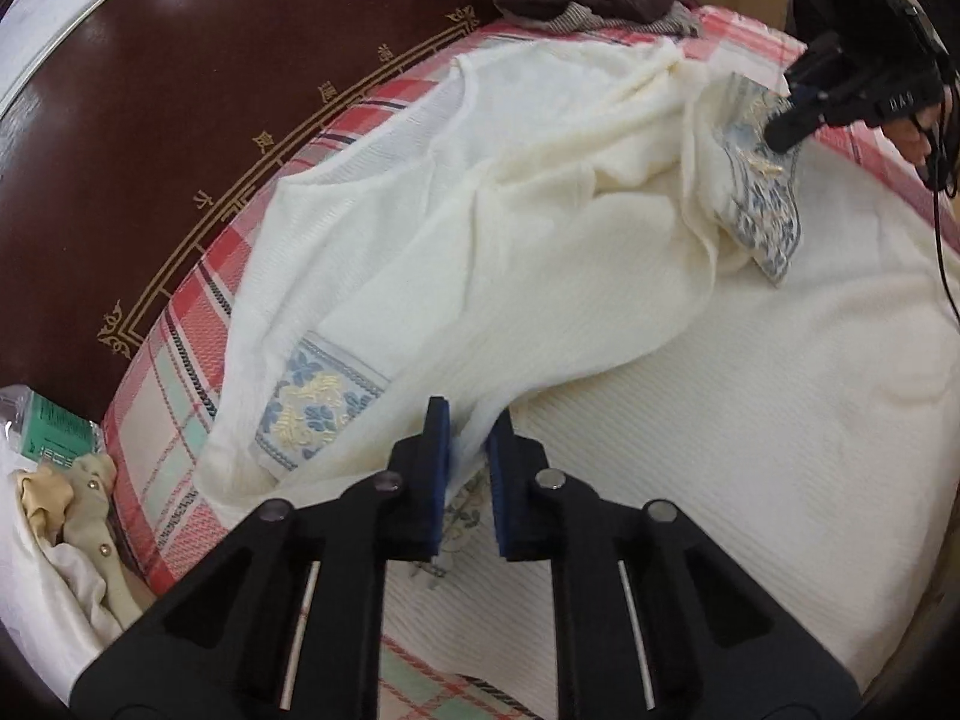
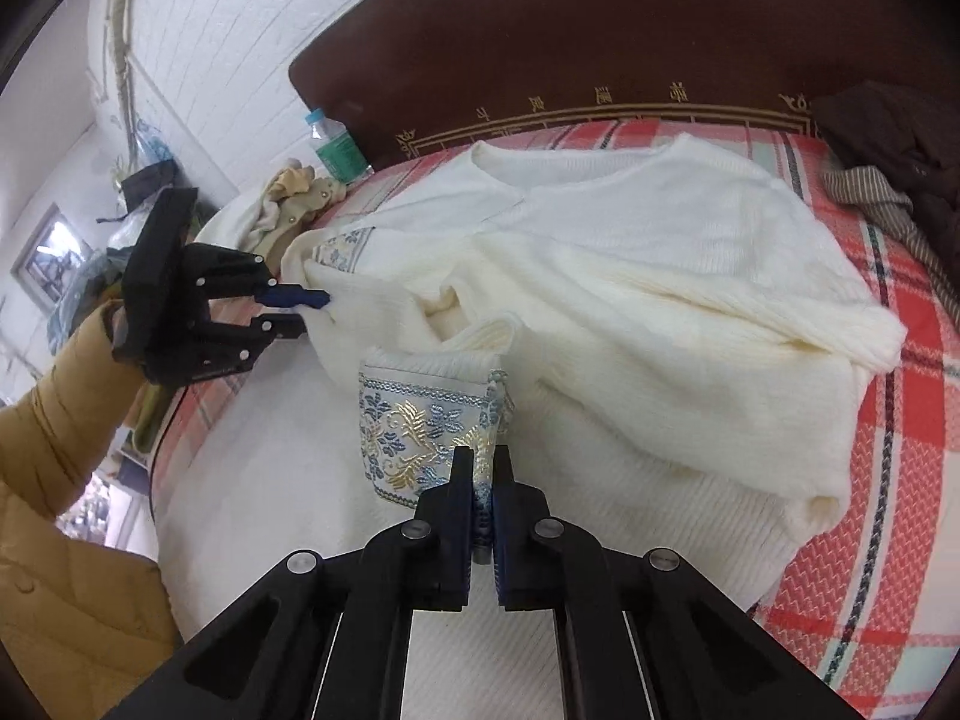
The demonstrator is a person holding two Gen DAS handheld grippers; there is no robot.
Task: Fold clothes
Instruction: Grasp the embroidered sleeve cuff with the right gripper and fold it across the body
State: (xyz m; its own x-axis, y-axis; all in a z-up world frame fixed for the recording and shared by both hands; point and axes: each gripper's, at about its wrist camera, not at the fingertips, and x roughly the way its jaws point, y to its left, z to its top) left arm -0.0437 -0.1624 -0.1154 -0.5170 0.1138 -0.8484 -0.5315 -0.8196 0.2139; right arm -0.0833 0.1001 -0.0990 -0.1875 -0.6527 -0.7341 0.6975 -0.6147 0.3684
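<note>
Your left gripper [image 1: 467, 429] is pinching a thin fold of the cream ribbed-knit sweater [image 1: 510, 228], which is lying crumpled across the red plaid bedcover [image 1: 180, 372] ahead of both sets of fingers. Your right gripper [image 2: 481, 483] is clamping the stiff blue-and-gold brocade cuff [image 2: 429, 432], holding it upright just past its fingertips. Flat white knit is spreading open between the two grippers, while the glossy brown headboard [image 2: 600, 30] is bounding the far edge.

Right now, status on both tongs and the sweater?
Left tongs shut on cream sweater fabric near one embroidered cuff. Right tongs shut on other embroidered cuff. Sweater rumpled, unfolded on plaid bedspread. Nothing blocking.
</note>
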